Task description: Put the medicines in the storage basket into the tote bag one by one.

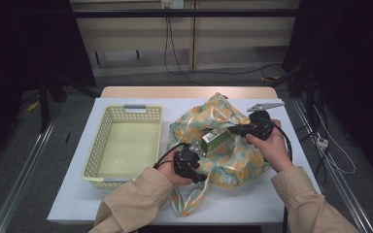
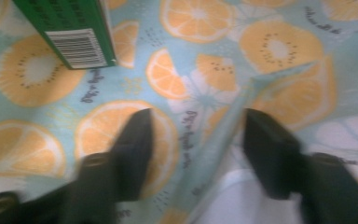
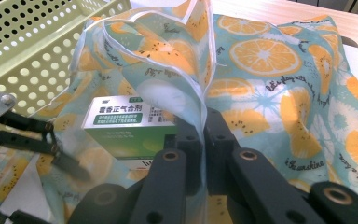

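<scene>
I have the worktop [image 1: 77, 204] under both claws, covered in white, with bare wood at its far edge. On it, off to the outer side of my left claw, sits the pale yellow perforated basket [image 1: 126, 141], well apart from either claw.

Between the two claws lies the fruit-print bag [image 1: 233, 160], light blue with orange slices, crumpled and spread across the sheet. My right claw [image 3: 204, 140] pinches a raised fold of the bag's white-edged rim; its jaws are drawn fully together with the thin cloth caught between them, and that fold stands up above the jaws in the right gripper view. In the high view the same right claw [image 1: 234, 130] reaches in over the bag from the right.

My left claw [image 2: 196, 154] stands about half open over the bag's near part. A ridge of the cloth runs up between its jaws, but I see a gap on either side of it, so the pads are not pressing on it. In the high view the left claw [image 1: 194, 160] is at the bag's near left edge.

The green and white box [image 3: 130, 130] lies on the bag just beside my right claw, on its left, and just ahead and to the left of my left claw [image 2: 70, 32].
</scene>
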